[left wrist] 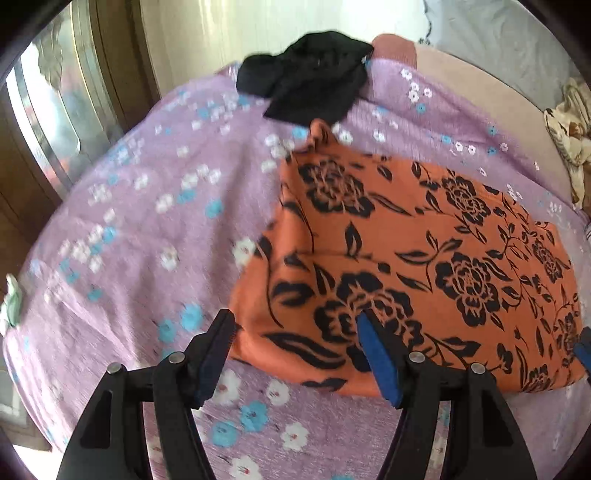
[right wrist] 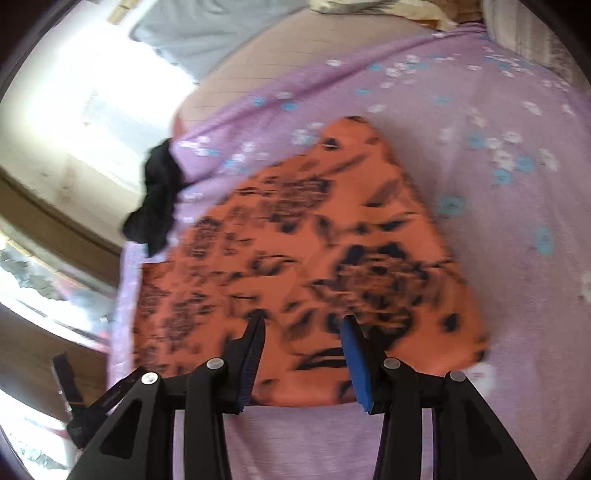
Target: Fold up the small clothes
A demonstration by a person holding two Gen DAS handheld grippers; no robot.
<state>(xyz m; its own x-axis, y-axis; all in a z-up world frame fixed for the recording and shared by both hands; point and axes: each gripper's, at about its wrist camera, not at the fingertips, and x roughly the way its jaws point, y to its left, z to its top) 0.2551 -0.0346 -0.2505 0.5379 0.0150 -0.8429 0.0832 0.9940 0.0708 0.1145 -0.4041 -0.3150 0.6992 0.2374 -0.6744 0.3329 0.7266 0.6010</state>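
An orange cloth with black flowers (left wrist: 424, 258) lies folded flat on the lilac flowered sheet (left wrist: 147, 221). My left gripper (left wrist: 295, 321) hovers over the cloth's near left corner, its jaws wide open with nothing pinched between them. The blue tip of the other gripper (left wrist: 583, 347) shows at the cloth's right edge. In the right wrist view the orange cloth (right wrist: 314, 240) is blurred. My right gripper (right wrist: 303, 325) stands open above its near edge, and the pads do not press on the fabric. A crumpled black garment (left wrist: 306, 85) lies beyond the orange cloth, near the sheet's far edge.
A wooden door with a glass panel (left wrist: 48, 129) stands to the left of the bed. Bare beige mattress (left wrist: 480, 85) shows past the sheet, with a cream patterned fabric (left wrist: 569, 147) at the right and a grey pillow (right wrist: 192, 33) further back.
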